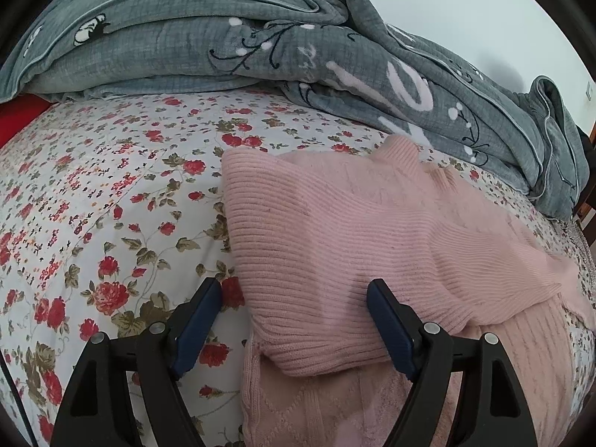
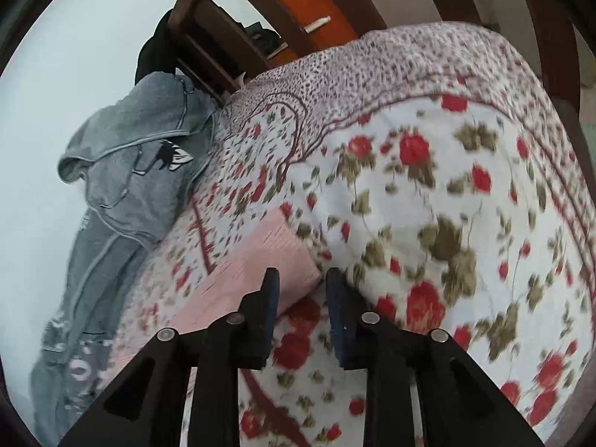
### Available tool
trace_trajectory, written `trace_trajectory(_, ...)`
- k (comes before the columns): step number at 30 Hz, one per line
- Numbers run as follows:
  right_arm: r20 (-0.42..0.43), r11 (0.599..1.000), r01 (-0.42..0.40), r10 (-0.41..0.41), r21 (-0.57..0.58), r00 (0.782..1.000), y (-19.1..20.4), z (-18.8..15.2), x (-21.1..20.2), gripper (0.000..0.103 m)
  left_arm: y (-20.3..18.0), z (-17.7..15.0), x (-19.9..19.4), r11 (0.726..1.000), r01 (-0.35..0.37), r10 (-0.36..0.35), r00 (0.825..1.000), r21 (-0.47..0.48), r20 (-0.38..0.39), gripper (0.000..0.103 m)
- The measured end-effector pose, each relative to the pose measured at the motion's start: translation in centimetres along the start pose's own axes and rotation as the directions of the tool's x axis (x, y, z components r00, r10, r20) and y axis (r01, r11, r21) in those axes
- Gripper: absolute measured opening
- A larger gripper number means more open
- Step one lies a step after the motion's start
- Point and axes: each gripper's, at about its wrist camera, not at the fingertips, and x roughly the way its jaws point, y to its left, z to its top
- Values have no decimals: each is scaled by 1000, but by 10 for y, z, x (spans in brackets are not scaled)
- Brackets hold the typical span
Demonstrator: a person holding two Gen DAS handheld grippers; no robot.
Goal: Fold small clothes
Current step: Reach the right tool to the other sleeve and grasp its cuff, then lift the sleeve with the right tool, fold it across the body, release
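Observation:
A pink knitted sweater (image 1: 354, 238) lies on the floral bedspread (image 1: 93, 205), with a ribbed part folded over the rest. My left gripper (image 1: 294, 290) is open above the sweater's near left edge, its right finger (image 1: 387, 320) over the knit and its left finger (image 1: 201, 316) over the bedspread. In the right wrist view my right gripper (image 2: 301, 279) is open a little, at the corner of a pink sleeve or hem (image 2: 260, 260) that lies on the bedspread (image 2: 447, 186). It holds nothing that I can see. This view is blurred.
A rumpled grey quilt (image 1: 260, 44) lies along the far side of the bed; it also shows in the right wrist view (image 2: 130, 171). A wooden bed frame (image 2: 231, 37) and an orange door stand beyond the bed's end. A red thing (image 1: 15, 119) is at far left.

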Motion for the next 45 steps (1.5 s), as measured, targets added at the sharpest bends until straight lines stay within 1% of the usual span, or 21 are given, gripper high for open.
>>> trace_trajectory(2,7,999,20,-20,-35,1000,8,-4,0,35,-1,-1,0,1000,-4,4,1000,3,-1,79)
trace_trajectory(5,25,993,76,-74,-90,997,21,-9,6,37,-1,-1,0,1000,-6,6,1000,2,-1,80)
trace_trajectory(7,49,988,115,-111,-100,993,27,-11,11,36,-1,-1,0,1000,-6,6,1000,2,-1,80)
trace_trajectory(9,69,982,143,-135,-122,988,32,-9,17,26,-1,-1,0,1000,-6,6,1000,2,-1,80)
trace_trajectory(10,73,980,153,-145,-130,987,33,-8,19,12,0,-1,-1,1000,-6,6,1000,2,-1,80)
trace_trajectory(11,68,979,159,-151,-128,986,32,-6,23,8,-1,-1,0,1000,-7,7,1000,2,-1,80)
trace_trajectory(13,45,985,140,-136,-102,990,28,-2,28,6,-1,-1,-1,1000,-8,8,1000,3,-1,80)
trace_trajectory(15,56,987,128,-124,-94,991,27,-1,26,6,-2,0,-1,1000,-9,9,1000,3,-3,80)
trace_trajectory(19,127,982,134,-117,-133,985,40,-4,14,6,0,-1,-2,1000,9,-9,1000,-8,4,81)
trace_trajectory(23,267,958,190,-130,-213,955,66,-12,-4,6,2,0,-6,999,25,-25,1000,-29,13,81)
trace_trajectory(26,373,928,234,-115,-290,921,95,-27,-20,6,11,-2,-15,996,46,-44,999,-71,32,81)
trace_trajectory(29,407,911,220,-64,-349,911,129,-46,-35,6,20,-3,-24,992,60,-55,997,-108,45,81)
trace_trajectory(31,426,890,211,-21,-404,905,159,-63,-44,6,27,-3,-31,994,49,-43,997,-103,57,81)
trace_trajectory(33,425,849,213,16,-484,905,196,-84,-50,5,32,-3,-38,997,-3,9,997,-74,75,81)
trace_trajectory(34,422,821,212,39,-530,906,220,-97,-56,5,36,-5,-43,996,-71,75,994,-51,83,81)
trace_trajectory(35,415,802,202,62,-562,908,237,-108,-61,5,38,-5,-44,993,-113,116,990,-35,86,81)
trace_trajectory(37,383,771,161,114,-615,917,270,-129,-71,5,47,-9,-48,973,-229,228,970,6,81,81)
trace_trajectory(39,337,746,106,165,-658,927,308,-156,-80,5,57,-12,-51,962,-273,271,959,13,83,81)
trace_trajectory(40,308,735,75,187,-674,933,324,-168,-83,5,65,-13,-53,959,-284,283,956,2,80,81)
trace_trajectory(43,189,693,-45,257,-719,948,378,-219,-89,5,91,-16,-59,968,-245,248,967,-51,59,81)
trace_trajectory(45,113,660,-108,283,-743,952,407,-256,-88,5,108,-17,-66,966,-245,250,966,-82,60,81)
